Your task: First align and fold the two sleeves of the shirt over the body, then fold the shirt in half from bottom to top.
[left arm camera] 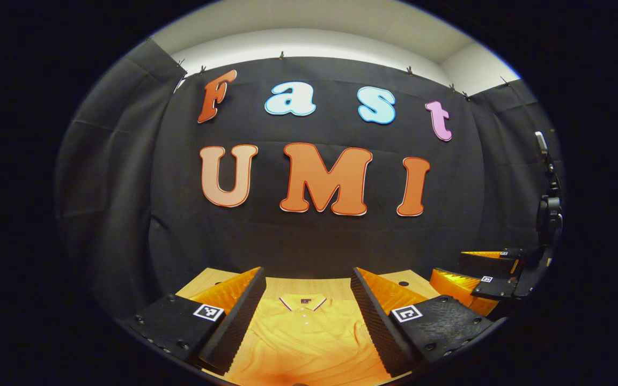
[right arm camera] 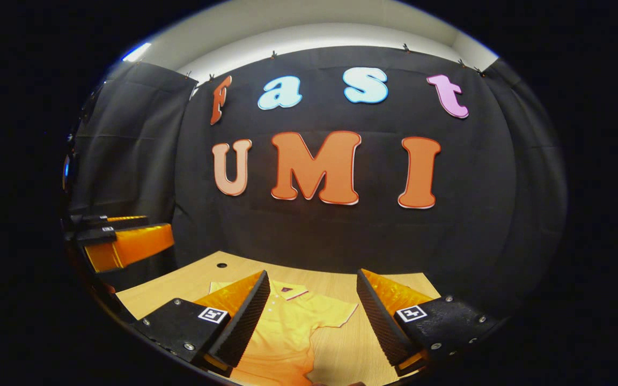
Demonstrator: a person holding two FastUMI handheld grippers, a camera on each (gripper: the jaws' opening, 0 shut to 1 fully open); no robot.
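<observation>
The shirt [left arm camera: 306, 335] lies flat on the table [left arm camera: 207, 280], low and centred between the left gripper [left arm camera: 308, 289], spread wide. Right gripper [right arm camera: 313, 292] is wide too, shirt [right arm camera: 287, 327] lower left of centre.

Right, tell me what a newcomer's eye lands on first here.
The yellow polo shirt lying flat on the wooden table, collar toward the booth wall, one short sleeve spread out to the side. Both the left gripper and right gripper hover above it with jaws wide apart.
</observation>
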